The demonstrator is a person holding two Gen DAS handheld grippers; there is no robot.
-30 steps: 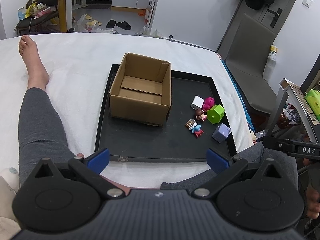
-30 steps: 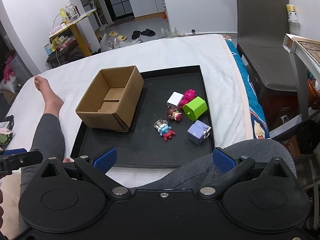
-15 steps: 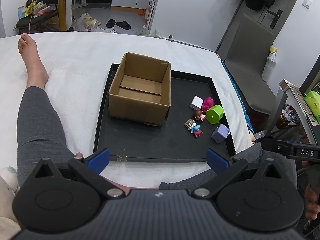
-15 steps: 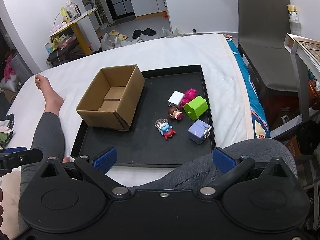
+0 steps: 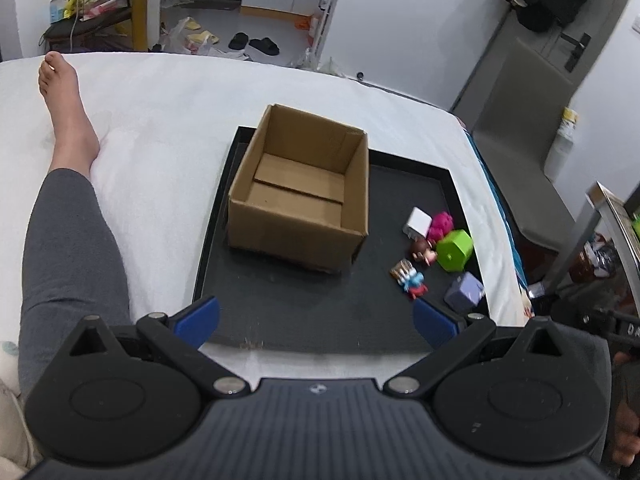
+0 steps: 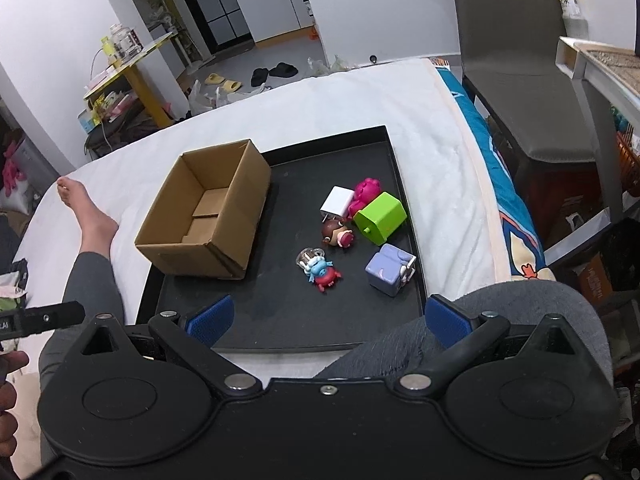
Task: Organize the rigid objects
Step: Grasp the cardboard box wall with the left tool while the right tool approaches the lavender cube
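An open, empty cardboard box (image 5: 304,196) (image 6: 204,216) stands on the left part of a black tray (image 5: 280,312) (image 6: 272,312) on the white bed. To its right lie several small toys: a white charger block (image 6: 335,202), a pink figure (image 6: 365,192), a green cube (image 6: 381,218), a brown-haired doll head (image 6: 338,234), a blue and red figure (image 6: 320,270) and a lilac cube (image 6: 390,269). They also show in the left wrist view, such as the green cube (image 5: 454,250). My left gripper (image 5: 316,320) and right gripper (image 6: 326,318) are open and empty, above the tray's near edge.
The person's legs in grey trousers (image 5: 68,248) (image 6: 480,312) flank the tray, with a bare foot (image 5: 64,96) on the bed. A grey chair (image 6: 528,80) and a shelf (image 6: 600,68) stand right of the bed.
Both grippers have moved slightly forward toward the tray, so box and toys look larger and nearer. Both stay open and empty.
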